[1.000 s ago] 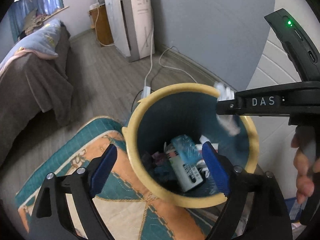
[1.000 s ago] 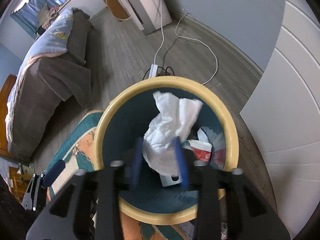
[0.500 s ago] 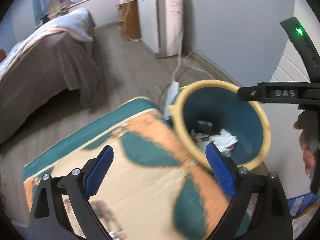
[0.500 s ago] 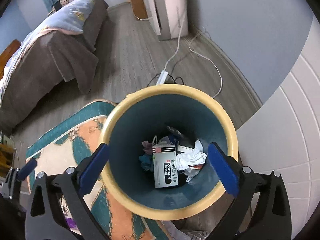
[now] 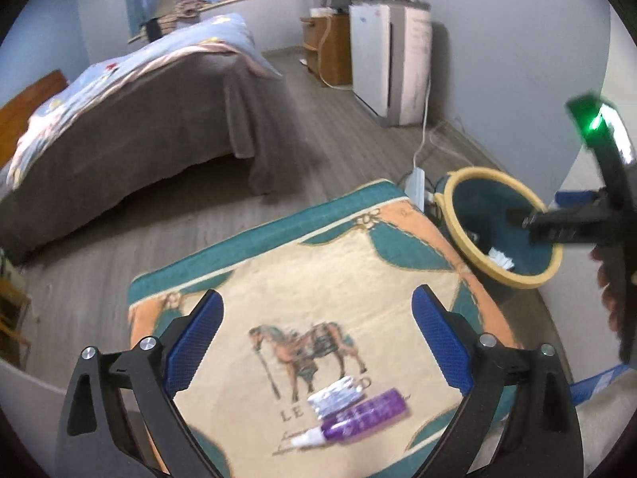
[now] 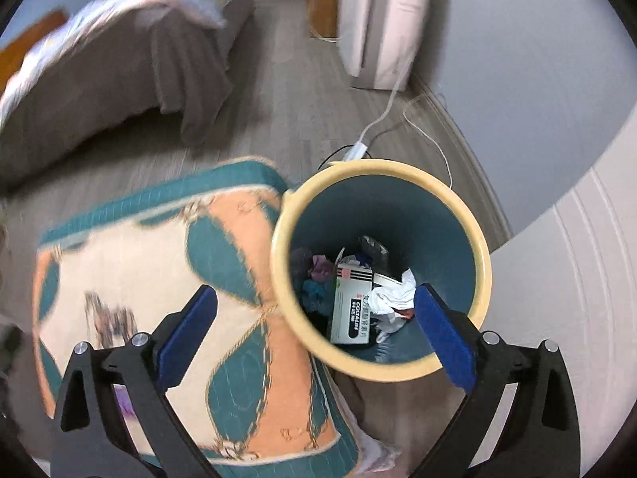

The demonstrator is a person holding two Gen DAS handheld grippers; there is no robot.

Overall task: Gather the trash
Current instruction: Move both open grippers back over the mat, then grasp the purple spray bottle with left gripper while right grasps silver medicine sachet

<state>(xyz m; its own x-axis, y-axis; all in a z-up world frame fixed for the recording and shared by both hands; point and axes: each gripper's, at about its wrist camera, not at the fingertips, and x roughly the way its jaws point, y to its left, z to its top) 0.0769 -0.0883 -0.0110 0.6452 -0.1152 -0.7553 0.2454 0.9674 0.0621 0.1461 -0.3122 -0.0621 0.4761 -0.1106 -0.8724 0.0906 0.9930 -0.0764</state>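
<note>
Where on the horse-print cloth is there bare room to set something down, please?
The horse-print cloth is bare from the horse picture back to its teal border and out to both sides. The near edge is crowded: a foil wrapper and a purple tube lie there. The bin beside it holds trash.

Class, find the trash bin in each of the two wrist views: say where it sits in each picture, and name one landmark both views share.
Left wrist: the bin stands at the right edge, past the rug's far right corner, partly behind the right gripper.
Right wrist: the bin is right of centre, seen from above, trash inside.
Shared landmark: the rug beside the bin.
</note>
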